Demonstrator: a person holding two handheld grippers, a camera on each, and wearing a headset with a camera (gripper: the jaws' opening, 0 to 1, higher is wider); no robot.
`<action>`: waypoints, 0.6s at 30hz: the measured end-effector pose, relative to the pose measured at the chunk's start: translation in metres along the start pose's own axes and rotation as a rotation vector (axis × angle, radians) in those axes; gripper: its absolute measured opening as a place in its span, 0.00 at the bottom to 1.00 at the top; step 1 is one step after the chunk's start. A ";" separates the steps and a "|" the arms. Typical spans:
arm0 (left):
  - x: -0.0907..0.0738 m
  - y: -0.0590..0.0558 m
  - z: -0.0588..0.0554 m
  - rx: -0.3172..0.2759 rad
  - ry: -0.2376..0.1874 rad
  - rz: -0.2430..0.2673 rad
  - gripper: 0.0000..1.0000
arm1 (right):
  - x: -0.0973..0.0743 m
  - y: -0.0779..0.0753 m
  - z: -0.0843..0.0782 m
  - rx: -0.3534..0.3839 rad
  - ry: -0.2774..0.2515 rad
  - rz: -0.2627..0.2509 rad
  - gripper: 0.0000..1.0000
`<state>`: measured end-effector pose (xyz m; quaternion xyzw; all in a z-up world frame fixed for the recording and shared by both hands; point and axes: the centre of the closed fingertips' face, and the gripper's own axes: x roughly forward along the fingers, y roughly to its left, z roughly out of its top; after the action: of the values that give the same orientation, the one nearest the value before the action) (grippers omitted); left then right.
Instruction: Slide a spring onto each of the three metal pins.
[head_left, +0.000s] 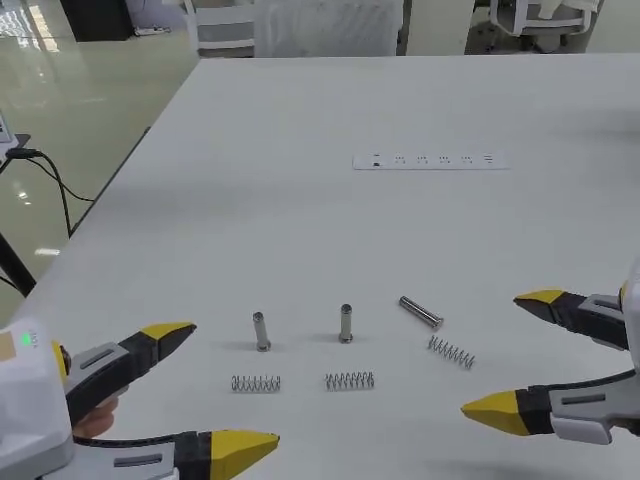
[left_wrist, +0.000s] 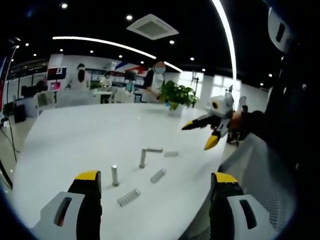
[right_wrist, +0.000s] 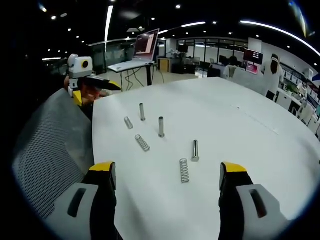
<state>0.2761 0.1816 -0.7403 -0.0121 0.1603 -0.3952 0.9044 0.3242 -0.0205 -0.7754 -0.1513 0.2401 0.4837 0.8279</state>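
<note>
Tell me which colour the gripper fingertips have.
Yellow fingertips, on the left gripper and the right gripper alike; the head view shows it best.

In the head view my left tongs (head_left: 233, 385) are cut off at the picture's bottom-left corner, and my right tongs (head_left: 492, 353) at its right edge. The socket strip (head_left: 430, 161) towards the worktop's (head_left: 400, 230) far edge is too small to make out.

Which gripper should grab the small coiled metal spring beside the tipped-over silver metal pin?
Probably the right gripper: open, it sits nearest that coiled metal spring and silver metal pin; the left gripper is farther.
</note>
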 end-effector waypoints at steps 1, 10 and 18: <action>0.000 0.000 0.001 0.000 -0.002 0.001 0.87 | 0.000 0.000 0.000 -0.002 0.002 0.001 0.85; -0.001 -0.001 0.004 0.009 -0.002 0.001 0.87 | 0.000 0.000 -0.001 -0.002 0.002 0.002 0.85; 0.000 -0.003 0.006 0.012 -0.001 0.000 0.86 | 0.001 0.001 -0.001 0.000 0.002 0.007 0.84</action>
<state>0.2757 0.1790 -0.7344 -0.0068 0.1575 -0.3964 0.9045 0.3239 -0.0197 -0.7766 -0.1511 0.2414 0.4866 0.8259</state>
